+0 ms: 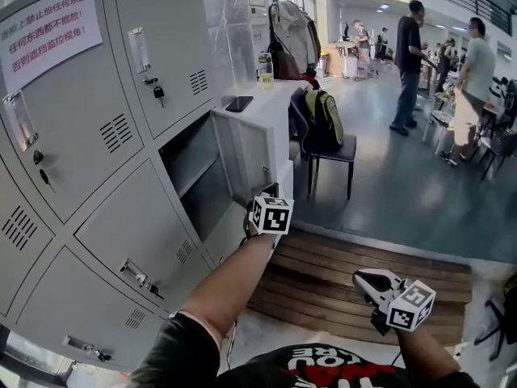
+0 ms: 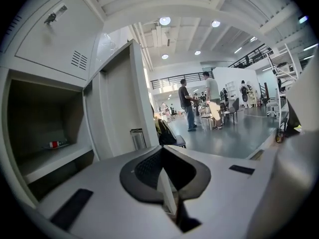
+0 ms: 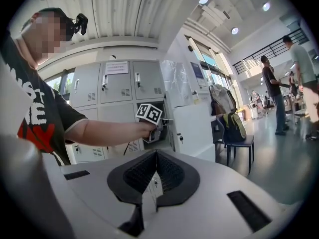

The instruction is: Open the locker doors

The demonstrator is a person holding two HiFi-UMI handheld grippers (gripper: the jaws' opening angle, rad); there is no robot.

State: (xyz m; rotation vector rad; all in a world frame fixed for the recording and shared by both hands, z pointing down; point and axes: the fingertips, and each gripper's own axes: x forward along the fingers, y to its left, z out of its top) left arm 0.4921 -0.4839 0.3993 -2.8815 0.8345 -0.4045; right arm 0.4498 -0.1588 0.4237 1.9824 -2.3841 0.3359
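While the left gripper [image 2: 163, 164] and right gripper [image 3: 154, 169] are both closed on nothing, the open grey sheet-metal locker door [image 1: 242, 156] looks light and stiff, best pulled by its free edge.

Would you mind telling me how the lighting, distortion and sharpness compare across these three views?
Head view: even daylight and sharp detail, the lockers bowing towards the left edge, a soft sheen on the floor. Left gripper view: heavy fisheye with black corners, ceiling lamps blown out, the open locker dark inside. Right gripper view: the same fisheye, the windows bright, the locker wall dimmer.
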